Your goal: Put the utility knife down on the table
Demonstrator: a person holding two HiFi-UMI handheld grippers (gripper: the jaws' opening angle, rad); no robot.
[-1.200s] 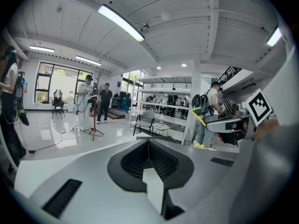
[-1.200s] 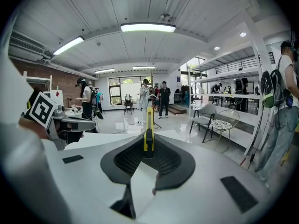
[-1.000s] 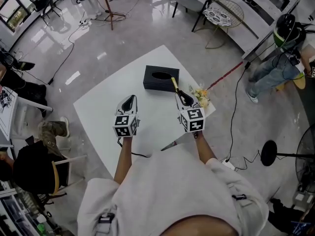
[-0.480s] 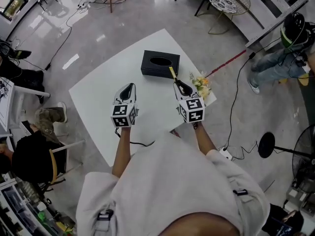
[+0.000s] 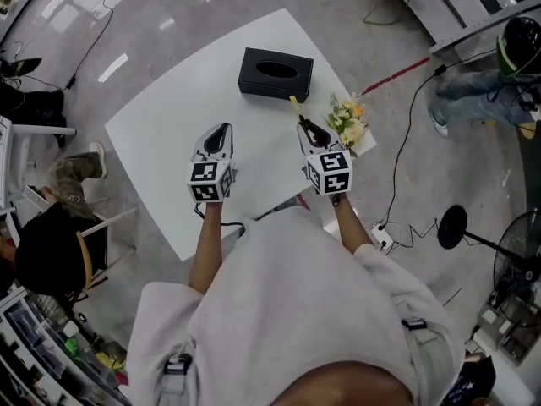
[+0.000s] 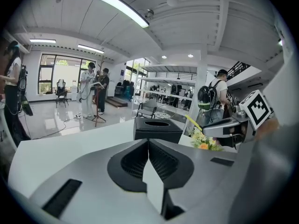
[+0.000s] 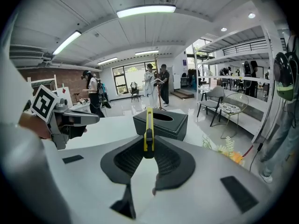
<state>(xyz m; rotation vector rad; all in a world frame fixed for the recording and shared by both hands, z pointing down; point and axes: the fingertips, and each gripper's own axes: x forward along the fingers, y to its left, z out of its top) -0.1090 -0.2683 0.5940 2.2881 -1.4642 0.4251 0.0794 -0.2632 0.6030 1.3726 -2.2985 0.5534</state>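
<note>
Hidden: the rear of the slim yellow utility knife (image 7: 148,129) is buried between dark ribbed pads (image 7: 128,160); only its front length shows.
Hard to make out: whether a blade is out; from the head view the knife (image 5: 296,108) is a thin sliver.
Knife look: narrow yellow body with what looks like a dark slider, pointing at the black box-shaped tissue holder (image 7: 161,121).
Knife place: held above the square white surface (image 5: 169,142), near its right edge, beside a small bunch of flowers (image 5: 348,121).
Right tool (image 5: 306,127): jaws clamped narrowly on the knife.
Left tool (image 6: 148,143): jaws pressed together, nothing between them.
</note>
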